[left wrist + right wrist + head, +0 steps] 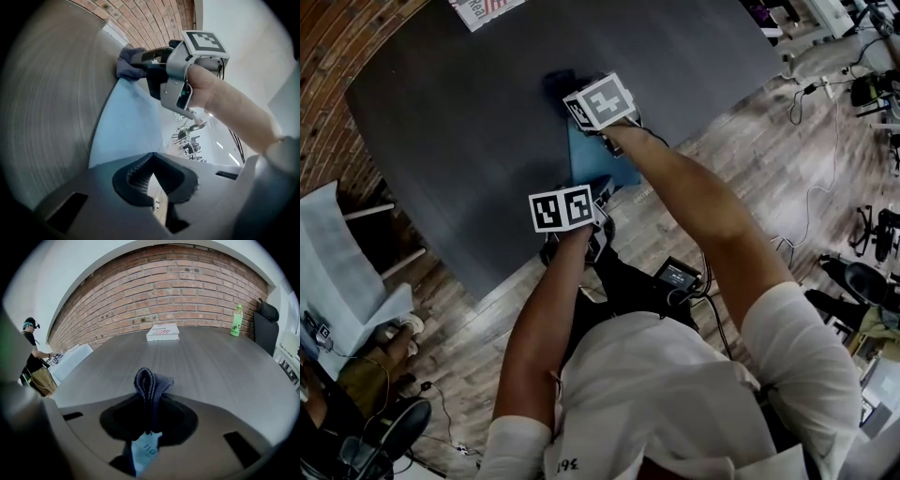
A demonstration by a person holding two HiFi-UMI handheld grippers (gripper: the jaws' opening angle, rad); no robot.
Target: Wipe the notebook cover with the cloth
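Observation:
A light blue notebook (595, 164) (126, 122) lies near the front edge of the dark table (469, 141). My right gripper (150, 397) (140, 58) is shut on a folded dark grey-blue cloth (151, 380) (125, 64) and presses it on the notebook's far end; a strip of the cover (143, 451) shows under the jaws. The cloth (558, 82) sticks out past the marker cube. My left gripper (151, 157) (595, 197) sits at the table's edge, its jaws shut on the notebook's near edge.
A white box (162, 332) lies at the table's far side, a green bottle (237, 320) and a black chair (266, 319) at the right. A person (33, 359) stands at the left. White furniture (342, 272) and floor cables (811, 197) surround the table.

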